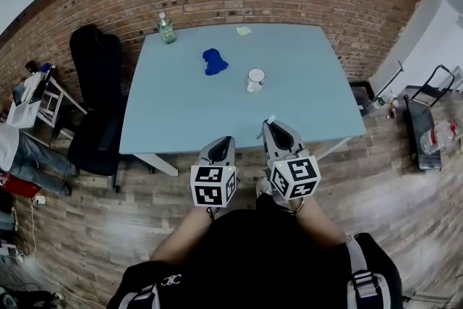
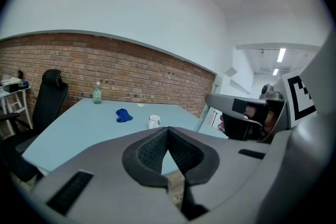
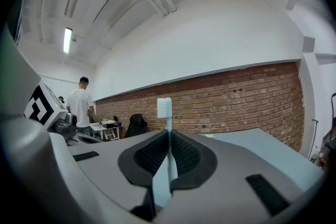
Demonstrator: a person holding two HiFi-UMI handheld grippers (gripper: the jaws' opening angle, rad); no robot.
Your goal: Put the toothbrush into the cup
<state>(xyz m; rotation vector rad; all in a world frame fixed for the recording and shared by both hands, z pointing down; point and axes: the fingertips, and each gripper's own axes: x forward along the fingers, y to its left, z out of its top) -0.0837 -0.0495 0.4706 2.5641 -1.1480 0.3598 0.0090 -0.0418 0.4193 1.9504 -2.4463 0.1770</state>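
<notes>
A white toothbrush [image 3: 165, 108] stands upright in my right gripper [image 3: 168, 134], which is shut on its handle, bristle head above the jaws. In the head view that gripper [image 1: 270, 128] hovers at the near edge of the light blue table [image 1: 181, 119], with the toothbrush head [image 1: 271, 119] just showing at its tip. The white cup [image 1: 255, 79] stands upright mid-table, well beyond both grippers; it also shows as the cup [image 2: 153, 121] in the left gripper view. My left gripper [image 1: 224, 144] is beside the right one, shut and empty, its jaw tips touching [image 2: 168, 131].
A blue cloth [image 1: 214, 61] lies left of the cup, a clear bottle [image 1: 167, 29] stands at the far left corner, and a yellow note [image 1: 244, 30] lies at the far edge. A black office chair [image 1: 98, 98] stands left of the table. A person [image 3: 80, 107] stands by the brick wall.
</notes>
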